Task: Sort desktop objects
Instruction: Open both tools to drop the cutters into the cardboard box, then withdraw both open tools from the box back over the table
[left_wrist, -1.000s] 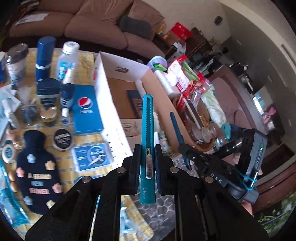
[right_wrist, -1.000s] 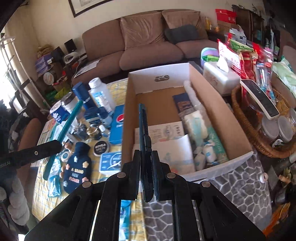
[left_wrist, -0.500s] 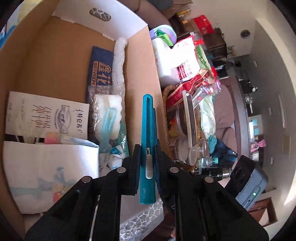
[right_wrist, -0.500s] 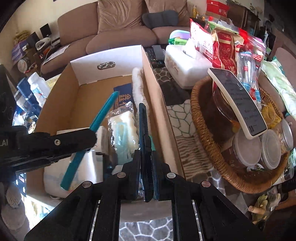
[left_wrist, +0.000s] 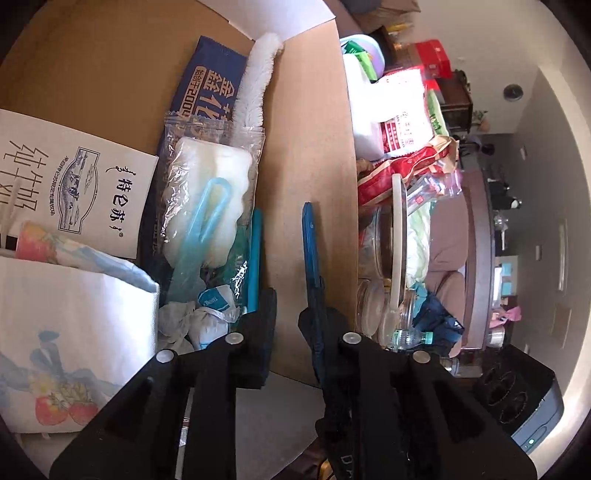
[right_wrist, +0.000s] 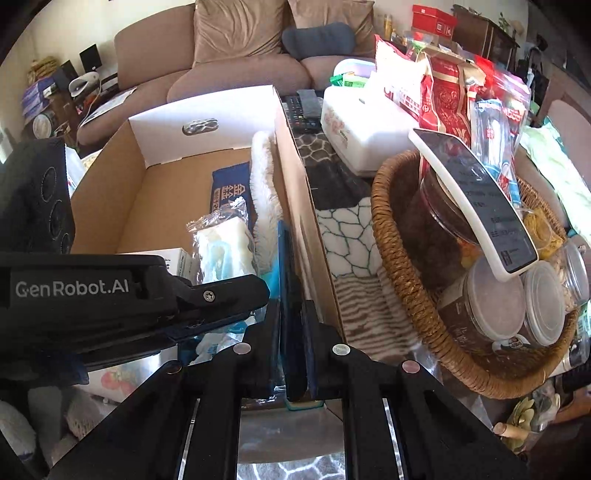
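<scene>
The left gripper (left_wrist: 286, 314) is opening, jaws apart — its teal utility knife (left_wrist: 254, 258) lies free among packets in the cardboard box (left_wrist: 310, 140), lower centre. The right gripper (right_wrist: 291, 332) remains clamped on a dark blue pen (right_wrist: 290, 280) — not yet dropped in.

The left black two-finger gripper (left_wrist: 286, 317) is angled downward, and its jaws are opening, with a clear gap between the pads and nothing pressed between them. In the right wrist view it is seen from the side (right_wrist: 255, 291), reaching in from the left. The right black two-finger gripper (right_wrist: 291, 325) is pitched more steeply downward, and its jaws are clamped on a slim dark blue utility knife (right_wrist: 290, 295).
</scene>
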